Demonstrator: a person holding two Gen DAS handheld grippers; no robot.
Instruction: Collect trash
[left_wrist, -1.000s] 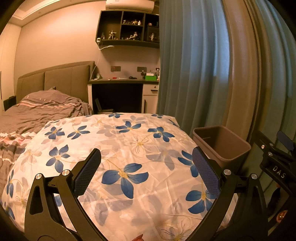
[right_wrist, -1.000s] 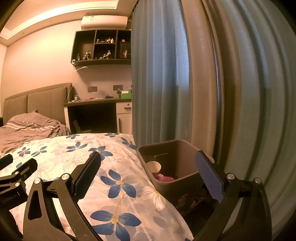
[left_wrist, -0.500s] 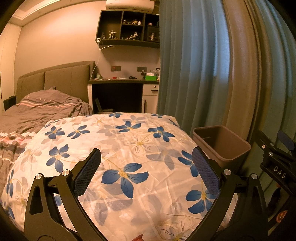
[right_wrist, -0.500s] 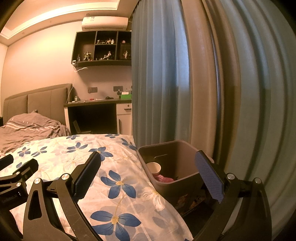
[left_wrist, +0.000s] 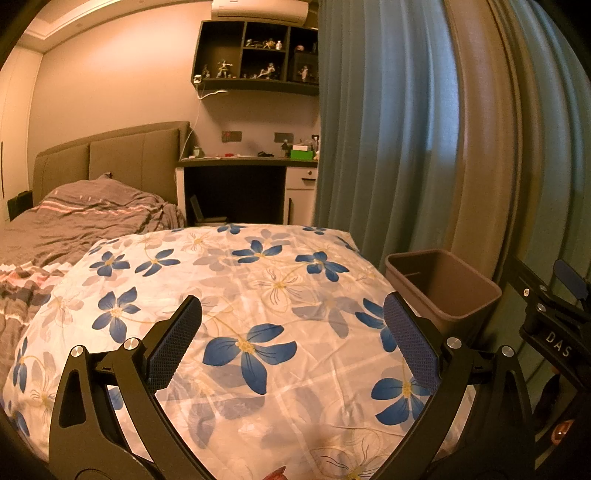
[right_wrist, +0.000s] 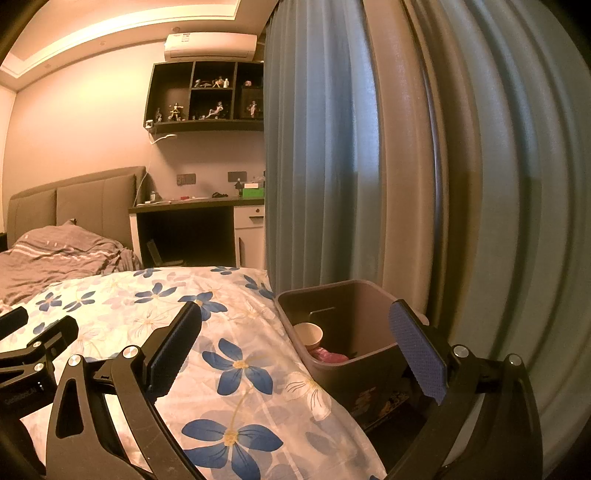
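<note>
A brown plastic trash bin (right_wrist: 369, 314) stands on the floor between the bed and the curtain; it also shows in the left wrist view (left_wrist: 443, 288). Inside it lie a paper cup (right_wrist: 309, 333) and a pink crumpled wrapper (right_wrist: 328, 356). My right gripper (right_wrist: 295, 343) is open and empty, held above the bed edge and the bin's near side. My left gripper (left_wrist: 291, 343) is open and empty over the white quilt with blue flowers (left_wrist: 240, 295). No loose trash shows on the quilt.
Blue curtains (right_wrist: 351, 166) hang close behind the bin. A grey blanket (left_wrist: 81, 218) lies at the bed's far left by the padded headboard (left_wrist: 110, 155). A desk (left_wrist: 243, 162) and a wall shelf with figurines (left_wrist: 258, 55) stand at the back.
</note>
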